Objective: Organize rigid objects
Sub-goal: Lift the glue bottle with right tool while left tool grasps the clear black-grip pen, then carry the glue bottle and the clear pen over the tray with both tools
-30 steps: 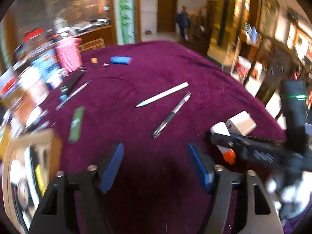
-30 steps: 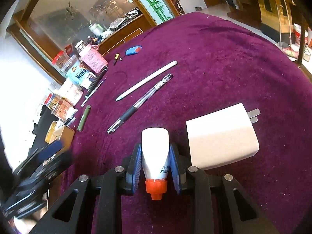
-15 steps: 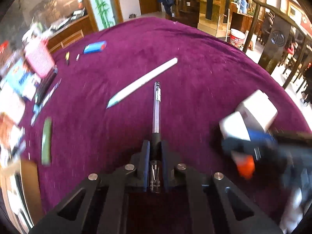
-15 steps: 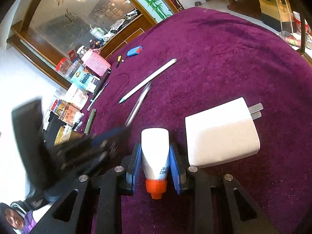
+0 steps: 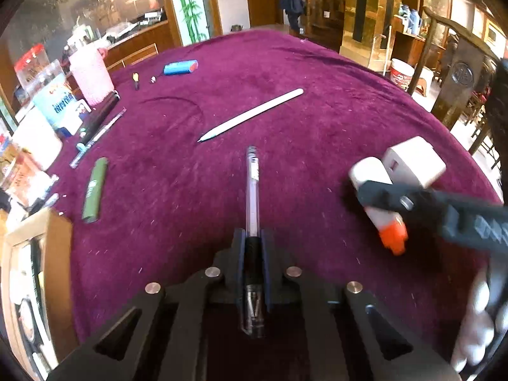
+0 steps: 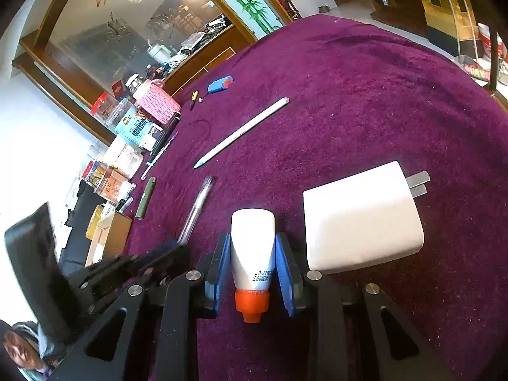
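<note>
Gripping clear pen point(image 5: 253, 190) between jaws, tip forward

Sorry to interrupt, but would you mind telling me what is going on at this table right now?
A person is sorting small items on a purple tablecloth with a hand-held gripper in each hand. The left gripper has its jaws shut on a clear gel pen. The right gripper holds a small white bottle with an orange cap, beside a white charger. A white stylus and a green pen lie loose.
</note>
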`<action>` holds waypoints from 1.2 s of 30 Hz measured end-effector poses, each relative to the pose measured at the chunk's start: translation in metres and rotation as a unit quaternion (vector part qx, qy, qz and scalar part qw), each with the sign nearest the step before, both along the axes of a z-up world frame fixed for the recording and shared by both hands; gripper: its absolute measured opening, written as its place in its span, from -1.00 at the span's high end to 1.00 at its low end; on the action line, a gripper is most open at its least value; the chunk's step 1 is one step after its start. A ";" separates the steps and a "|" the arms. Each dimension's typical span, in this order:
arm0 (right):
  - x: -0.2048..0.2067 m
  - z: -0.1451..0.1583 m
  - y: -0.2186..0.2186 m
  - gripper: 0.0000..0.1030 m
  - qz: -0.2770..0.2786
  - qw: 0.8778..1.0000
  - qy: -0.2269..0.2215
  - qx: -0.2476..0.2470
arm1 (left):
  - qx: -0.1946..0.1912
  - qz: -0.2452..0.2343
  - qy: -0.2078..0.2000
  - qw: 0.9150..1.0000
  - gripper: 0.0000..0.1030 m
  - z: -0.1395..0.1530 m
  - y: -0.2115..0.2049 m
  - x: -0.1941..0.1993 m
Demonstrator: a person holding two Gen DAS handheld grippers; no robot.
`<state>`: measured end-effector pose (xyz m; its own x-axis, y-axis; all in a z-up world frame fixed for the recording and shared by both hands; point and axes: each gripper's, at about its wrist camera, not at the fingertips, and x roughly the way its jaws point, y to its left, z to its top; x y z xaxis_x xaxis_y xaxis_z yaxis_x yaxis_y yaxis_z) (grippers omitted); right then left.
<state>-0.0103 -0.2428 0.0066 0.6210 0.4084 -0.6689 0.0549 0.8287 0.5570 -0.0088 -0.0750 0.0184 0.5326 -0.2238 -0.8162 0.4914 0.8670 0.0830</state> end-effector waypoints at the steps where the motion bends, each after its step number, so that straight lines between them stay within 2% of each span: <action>1: -0.001 0.000 0.000 0.42 0.000 1.000 -0.001 -0.002 | -0.004 -0.002 0.000 1.000 0.83 0.003 0.004 -0.007; 4: -0.002 0.001 0.002 0.42 0.001 1.000 -0.003 -0.009 | -0.029 0.015 -0.004 0.999 0.82 0.015 0.026 -0.027; 8: -0.002 0.001 0.003 0.42 0.001 1.000 -0.005 -0.018 | -0.087 0.050 -0.009 0.995 0.82 0.036 0.065 -0.057; 13: -0.002 0.004 0.012 0.42 0.002 0.998 -0.010 -0.055 | -0.147 0.109 -0.031 0.983 0.82 0.059 0.123 -0.091; 17: -0.002 0.008 0.027 0.43 0.011 0.994 -0.014 -0.108 | -0.143 0.168 -0.063 0.973 0.82 0.064 0.168 -0.110; 20: -0.003 0.010 0.034 0.44 0.026 0.992 -0.014 -0.120 | -0.141 0.211 -0.078 0.964 0.82 0.067 0.207 -0.125; 25: -0.017 0.027 0.053 0.43 0.055 0.994 -0.020 -0.088 | -0.166 0.274 -0.071 0.945 0.81 0.060 0.272 -0.147; 29: -0.030 0.047 0.096 0.43 0.109 0.991 -0.034 -0.072 | -0.187 0.306 -0.048 0.932 0.82 0.044 0.304 -0.154; 32: -0.035 0.058 0.135 0.42 0.156 0.986 -0.034 -0.048 | -0.193 0.322 -0.035 0.926 0.81 0.035 0.317 -0.155; 36: -0.039 0.066 0.186 0.42 0.206 0.977 -0.033 -0.037 | -0.197 0.330 -0.012 0.923 0.81 0.024 0.318 -0.141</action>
<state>-0.0492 -0.0566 0.0724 0.4564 0.5849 -0.6705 -0.3266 0.8111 0.4852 -0.1498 0.2430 0.0428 0.6755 -0.1217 -0.7273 -0.1518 0.9422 -0.2987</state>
